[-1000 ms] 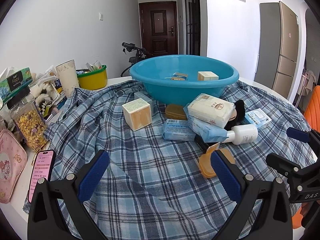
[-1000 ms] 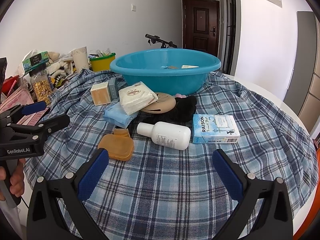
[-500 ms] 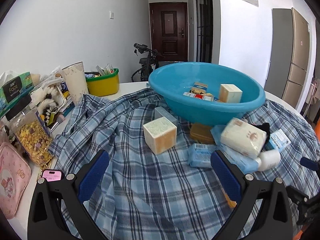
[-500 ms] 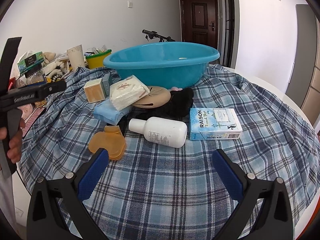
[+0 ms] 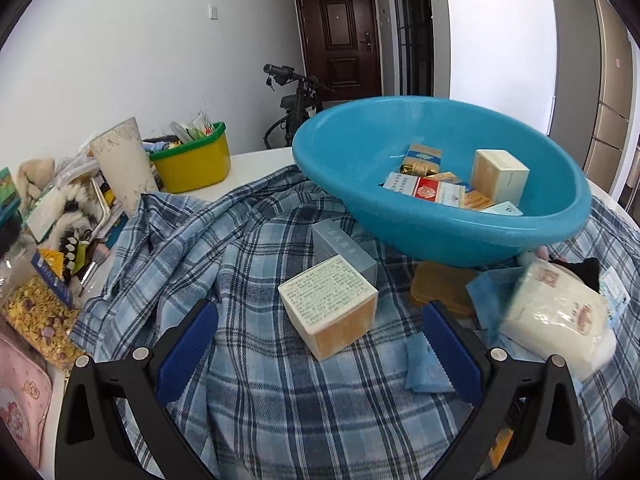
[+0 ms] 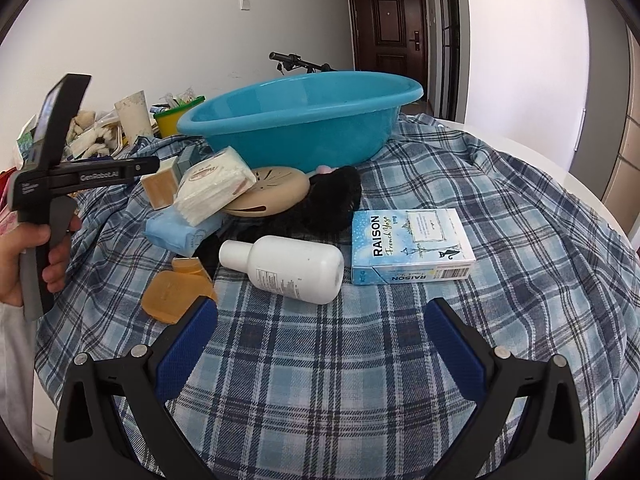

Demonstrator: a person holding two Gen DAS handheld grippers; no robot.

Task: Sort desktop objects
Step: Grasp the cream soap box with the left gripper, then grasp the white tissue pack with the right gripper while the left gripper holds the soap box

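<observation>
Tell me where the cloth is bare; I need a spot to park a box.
The cloth is bare in front of the white bottle and the RAISON box, and to the box's right. It is crowded from the bottle back to the basin: pouch, tissue pack, tan case and boxes are piled together.

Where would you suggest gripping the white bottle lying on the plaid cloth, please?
Grip the white bottle across its round body, coming from above with the open right hand-held gripper. It lies on its side, cap pointing left, so the mid-body is widest, exposed and clear of the RAISON box.
</observation>
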